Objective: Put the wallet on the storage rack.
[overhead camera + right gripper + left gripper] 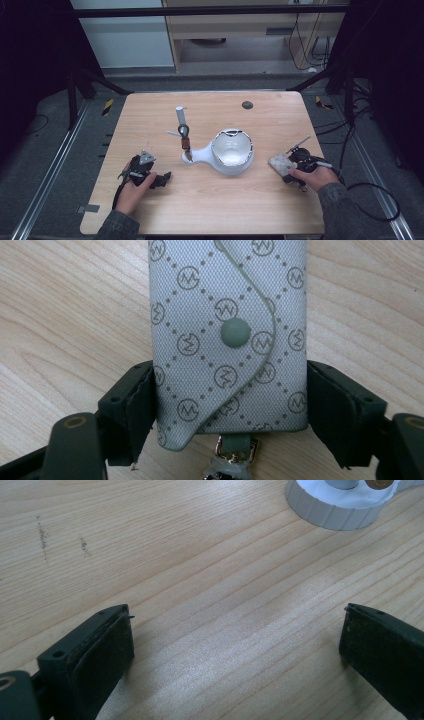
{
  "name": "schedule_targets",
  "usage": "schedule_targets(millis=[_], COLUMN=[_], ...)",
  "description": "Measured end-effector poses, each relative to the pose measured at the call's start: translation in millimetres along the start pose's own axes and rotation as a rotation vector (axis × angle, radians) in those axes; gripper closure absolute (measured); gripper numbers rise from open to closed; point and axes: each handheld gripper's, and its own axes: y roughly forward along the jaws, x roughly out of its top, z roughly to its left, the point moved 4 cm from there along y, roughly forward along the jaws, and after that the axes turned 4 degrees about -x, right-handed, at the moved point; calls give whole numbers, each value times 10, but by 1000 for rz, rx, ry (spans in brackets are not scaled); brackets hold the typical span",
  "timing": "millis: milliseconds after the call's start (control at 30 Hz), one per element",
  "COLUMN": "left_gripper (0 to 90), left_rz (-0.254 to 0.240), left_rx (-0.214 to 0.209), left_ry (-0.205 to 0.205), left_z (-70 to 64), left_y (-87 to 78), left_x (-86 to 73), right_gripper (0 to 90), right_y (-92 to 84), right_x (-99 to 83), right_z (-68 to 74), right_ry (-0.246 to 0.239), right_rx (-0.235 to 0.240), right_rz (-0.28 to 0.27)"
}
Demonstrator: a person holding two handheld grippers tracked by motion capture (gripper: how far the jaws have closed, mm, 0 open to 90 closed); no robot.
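Note:
A grey key pouch (227, 305) with a monogram pattern and a round snap lies on the wooden table (210, 205). My right gripper (230, 405) is shut on its lower end, with one jaw pressing on each side. In the high view the pouch (279, 162) sits at the table's right side, just ahead of the right gripper (287, 168). My left gripper (162, 179) rests low at the table's left front. It stands open (235, 640) with bare wood between its jaws.
A white bowl-shaped object (232, 151) sits mid-table, with a neck running to a small round base (188, 158). A thin post with a dark ring (183, 131) and a white tube (180, 115) rises from the base. The ribbed white base (330, 510) lies ahead of the left gripper. A dark disc (247, 105) lies at the back.

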Motion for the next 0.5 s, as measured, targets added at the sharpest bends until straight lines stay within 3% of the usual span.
schedule_targets(millis=[100, 500], left_gripper=[3, 3], left_rz=[0, 2], left_rx=[0, -1], left_ry=[0, -1], left_z=[0, -1], left_y=[0, -1], left_x=[0, -1], right_gripper=[262, 305], right_y=[-5, -77], right_x=[1, 27], right_z=[17, 48], right_ry=[9, -79], right_rx=[-4, -58], right_rz=[7, -6])
